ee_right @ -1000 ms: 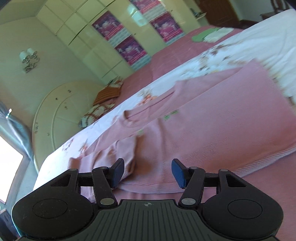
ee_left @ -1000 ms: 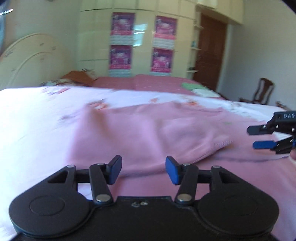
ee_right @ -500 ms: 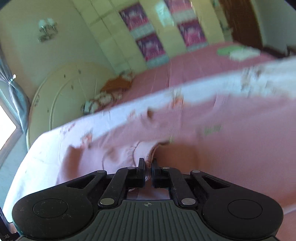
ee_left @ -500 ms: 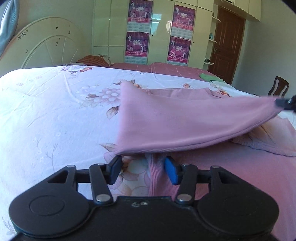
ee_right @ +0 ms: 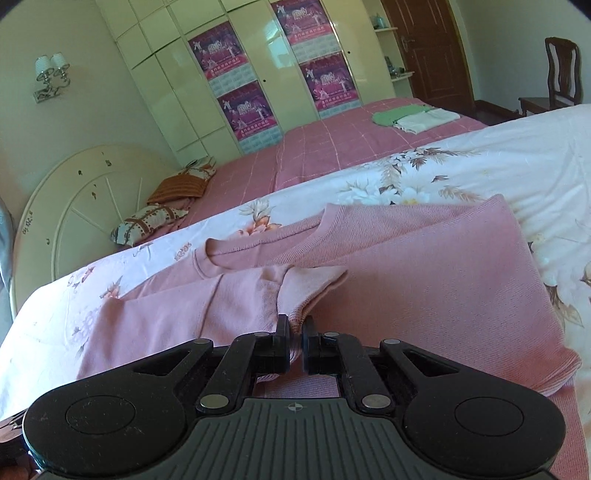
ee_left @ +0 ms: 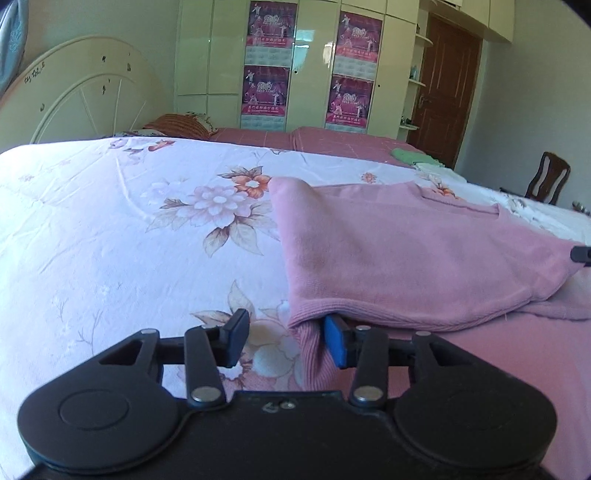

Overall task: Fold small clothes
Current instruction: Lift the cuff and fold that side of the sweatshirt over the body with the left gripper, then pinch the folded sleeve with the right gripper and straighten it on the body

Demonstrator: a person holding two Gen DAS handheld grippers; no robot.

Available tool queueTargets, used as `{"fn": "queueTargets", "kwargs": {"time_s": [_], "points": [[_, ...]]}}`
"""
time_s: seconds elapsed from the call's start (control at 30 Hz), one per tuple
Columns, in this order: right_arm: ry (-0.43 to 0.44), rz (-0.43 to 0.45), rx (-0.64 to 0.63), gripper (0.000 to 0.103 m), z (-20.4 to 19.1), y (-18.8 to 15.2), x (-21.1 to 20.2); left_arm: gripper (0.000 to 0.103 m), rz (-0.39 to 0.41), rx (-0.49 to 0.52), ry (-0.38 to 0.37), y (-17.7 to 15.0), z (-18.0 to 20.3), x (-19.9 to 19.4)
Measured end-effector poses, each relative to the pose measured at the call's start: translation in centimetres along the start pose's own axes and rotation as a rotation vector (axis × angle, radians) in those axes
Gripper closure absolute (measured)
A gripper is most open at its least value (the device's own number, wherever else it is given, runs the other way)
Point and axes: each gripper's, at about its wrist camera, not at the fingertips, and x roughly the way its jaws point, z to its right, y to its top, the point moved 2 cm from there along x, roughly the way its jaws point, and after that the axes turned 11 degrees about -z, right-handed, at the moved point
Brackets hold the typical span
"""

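A pink sweater [ee_left: 406, 251] lies on a floral bedsheet [ee_left: 129, 229], one side already folded over the body; judging by this, further folds remain. The right gripper [ee_right: 295, 341] is clamped on a bunched edge of fabric just ahead of it. The left gripper [ee_left: 284, 341] is spread wide, the hem lying between its fingers, ungripped. Beyond both grippers: a headboard [ee_left: 85, 99], a postered wardrobe [ee_left: 295, 62] and a brown door [ee_left: 447, 92].

A cream wardrobe [ee_left: 295, 62] with four purple posters [ee_left: 271, 22] fills the far wall, beside a brown door [ee_left: 447, 88]. A round cream headboard [ee_left: 85, 99] stands left — a wooden chair [ee_left: 546, 181] right — with a twin wall lamp [ee_right: 51, 72] above.
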Motion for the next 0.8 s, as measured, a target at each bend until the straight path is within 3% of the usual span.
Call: {"fn": "queueTargets", "kwargs": {"time_s": [0.37,0.47,0.53,0.6,0.63,0.8], "points": [[-0.01,0.02,-0.026,0.098,0.1,-1.0,-2.1,0.059,-0.022,-0.024,-0.008,-0.1,-1.2,0.1],[-0.058,-0.103,0.029,0.098,2.2,-2.1,1.0,0.057,-0.041,0.013,-0.041,-0.3,-1.4,-0.9],[-0.014,-0.094,0.084,0.097,3.3,-2.4,0.7,0.057,-0.018,0.018,-0.069,-0.3,-1.9,-2.4],[-0.005,-0.039,0.088,0.074,3.5,-2.0,-0.6,0.056,0.013,0.029,-0.095,0.5,-1.8,-3.0],[-0.001,-0.004,0.073,0.056,3.5,-1.6,-1.1,0.056,0.018,0.032,-0.108,1.2,-1.5,-2.8],[0.054,-0.049,0.165,0.055,5.3,1.4,1.9,0.056,0.013,0.031,-0.188,4.3,1.4,0.5]]}}
